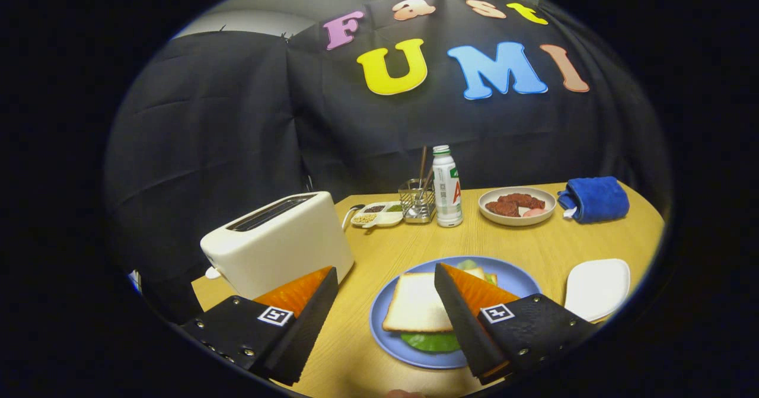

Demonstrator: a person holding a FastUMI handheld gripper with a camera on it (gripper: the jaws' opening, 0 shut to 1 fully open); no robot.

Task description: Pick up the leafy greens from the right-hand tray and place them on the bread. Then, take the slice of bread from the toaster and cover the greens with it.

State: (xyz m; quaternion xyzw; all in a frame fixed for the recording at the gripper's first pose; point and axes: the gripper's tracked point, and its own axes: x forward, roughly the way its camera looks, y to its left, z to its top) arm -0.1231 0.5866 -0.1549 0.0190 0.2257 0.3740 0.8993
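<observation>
Bread slice point(417, 303) lying over leafy greens point(431, 342) on the blue plate point(522, 279), just ahead of the gripper point(385, 285) — jaws apart, empty. Soft, light, crushable — best pinched gently at the edges.

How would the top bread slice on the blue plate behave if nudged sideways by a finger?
The top bread slice rests loosely on leafy greens, so it would probably slide off easily. It looks thin and soft, likely denting. The gripper hangs open above it.

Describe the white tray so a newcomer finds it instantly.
Start from the wooden table and find the blue plate holding the sandwich. The white tray lies just right of it, beyond the open hand-held gripper; unlike the round dishes nearby, it is squarish.
</observation>
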